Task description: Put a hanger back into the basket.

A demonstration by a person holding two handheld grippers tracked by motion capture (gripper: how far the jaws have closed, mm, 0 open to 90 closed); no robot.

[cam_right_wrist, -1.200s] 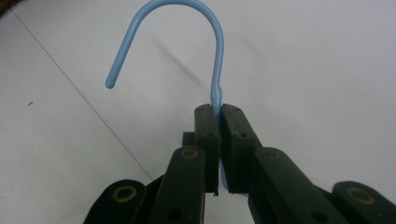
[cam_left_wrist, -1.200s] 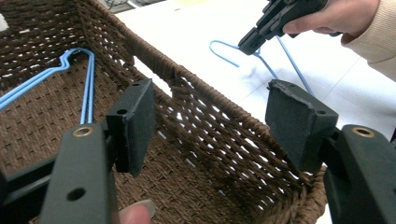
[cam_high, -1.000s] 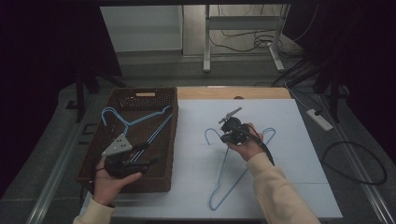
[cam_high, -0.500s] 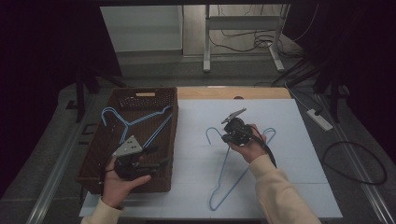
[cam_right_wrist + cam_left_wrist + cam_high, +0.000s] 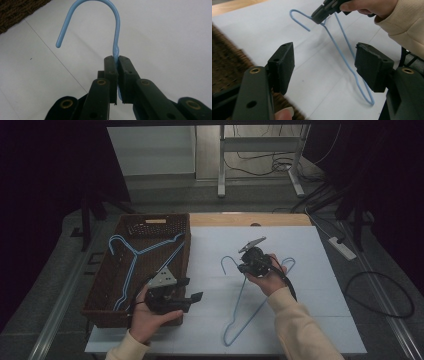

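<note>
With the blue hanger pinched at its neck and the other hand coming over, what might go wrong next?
The right hand-held gripper clamps only the thin neck of the light-blue wire hanger, so it may swivel or slip. The open left hand-held gripper, near the brown woven basket, could nudge the hanger's lower wire while closing in.

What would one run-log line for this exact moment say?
right tongs: shut on blue hanger neck | left tongs: open, nothing held | basket: another hanger
</note>
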